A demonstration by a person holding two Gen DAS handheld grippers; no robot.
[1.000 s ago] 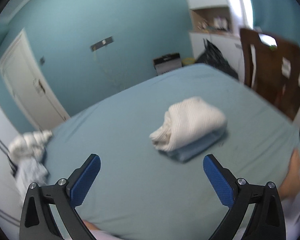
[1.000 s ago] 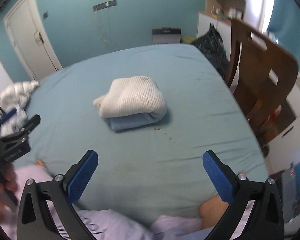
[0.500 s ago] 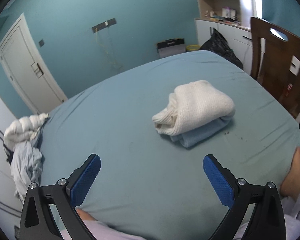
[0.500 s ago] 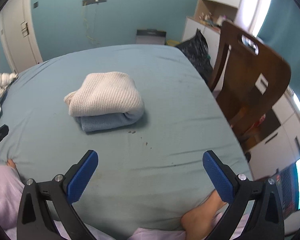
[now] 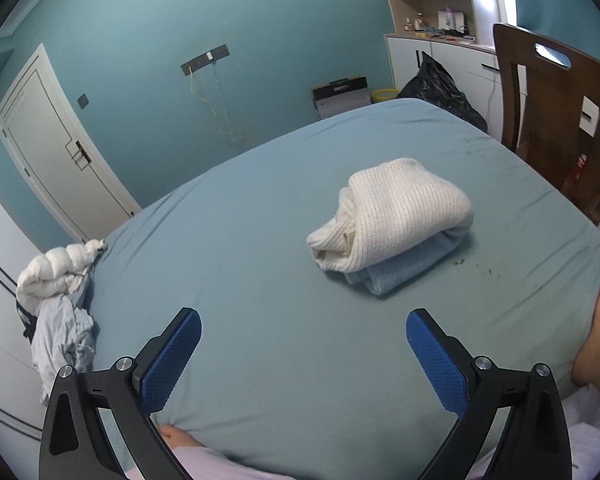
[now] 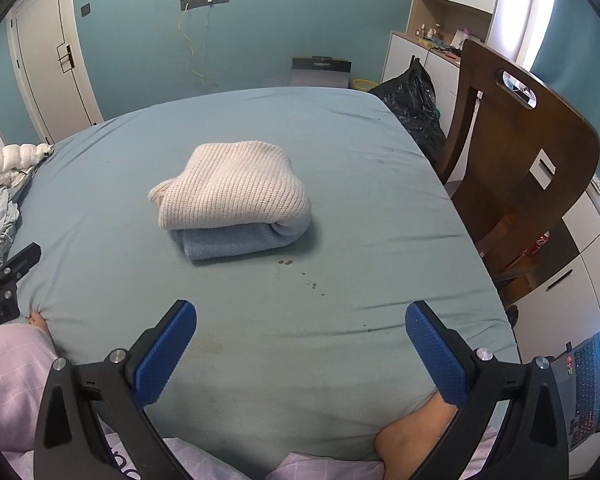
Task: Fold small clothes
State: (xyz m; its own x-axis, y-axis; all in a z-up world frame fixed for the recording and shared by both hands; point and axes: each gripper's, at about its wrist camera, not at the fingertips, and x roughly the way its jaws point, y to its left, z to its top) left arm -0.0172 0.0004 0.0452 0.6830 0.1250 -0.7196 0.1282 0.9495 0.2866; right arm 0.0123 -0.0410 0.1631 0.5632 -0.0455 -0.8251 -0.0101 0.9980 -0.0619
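Right now my left gripper [image 5: 303,354] and right gripper [image 6: 300,350] both gape wide and empty above the near edge of the bed [image 6: 340,152], while the folded stack [image 6: 236,196] — cream knit on blue cloth — sits mid-bed, well apart from me. The risk, I judge, is the heap [image 5: 60,300] at the left edge: grab a fistful instead of one piece and it drags, tangles, or slides off — and a careless reach could topple the stack.
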